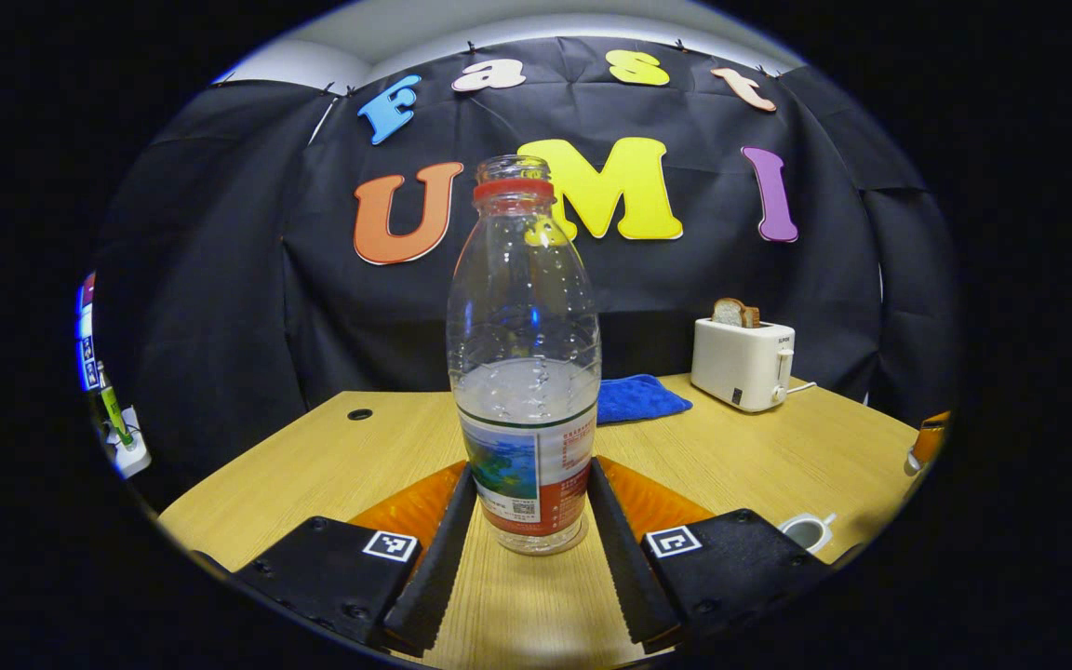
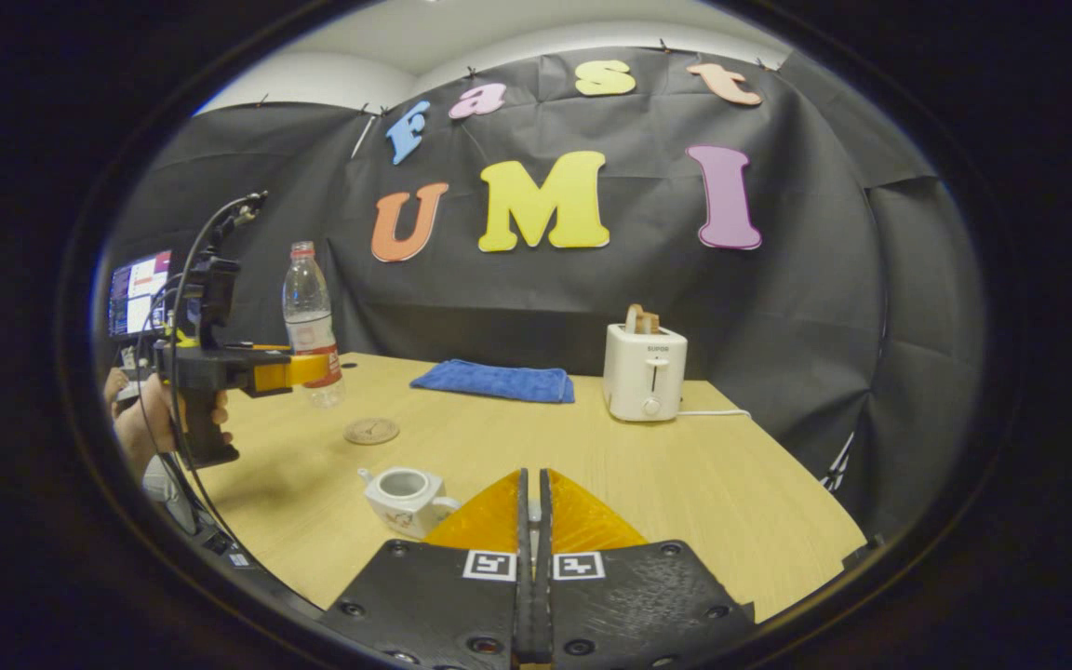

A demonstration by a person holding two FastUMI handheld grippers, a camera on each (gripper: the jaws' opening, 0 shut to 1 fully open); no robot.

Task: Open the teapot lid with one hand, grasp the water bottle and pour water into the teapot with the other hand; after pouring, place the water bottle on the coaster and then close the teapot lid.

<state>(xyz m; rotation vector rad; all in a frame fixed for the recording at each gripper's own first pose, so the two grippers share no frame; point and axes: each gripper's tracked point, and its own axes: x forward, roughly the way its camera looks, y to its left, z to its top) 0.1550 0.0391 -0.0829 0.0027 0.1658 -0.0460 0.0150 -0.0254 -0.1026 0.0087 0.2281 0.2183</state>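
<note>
The water bottle [image 1: 525, 372] stands upright, cap off, roughly a third full, and the left gripper [image 1: 525, 549] has its two fingers pressed against the labelled lower body on either side, so that's a pinch low on the bottle. In the right gripper view, that gripper [image 2: 308, 370] and bottle [image 2: 311, 316] sit at the far left of the table [image 2: 685, 484] with a hand [image 2: 140, 423] on the handle; whether the base touches the wood or hangs just above it, I cannot tell. Just beside it toward the camera lies the round coaster [image 2: 370, 431], bare. Nearer still is the white teapot [image 2: 404, 498], its mouth open and no lid on it. The right gripper [image 2: 531, 521] has its jaws pressed together, and something thin may be caught between them, possibly the lid, but it is too hidden to say. Farther back sit a blue cloth [image 2: 494, 381] and a toaster [image 2: 645, 372] holding a bread slice, well apart from the action. By my reading, the pour comes next, and the risks are plain: the grip is low and the open neck is high, so a quick tilt could swing the bottle in the fingers, or squeeze the thin plastic and slop water. The teapot's mouth is small, so a misaligned neck wets the table.
</note>
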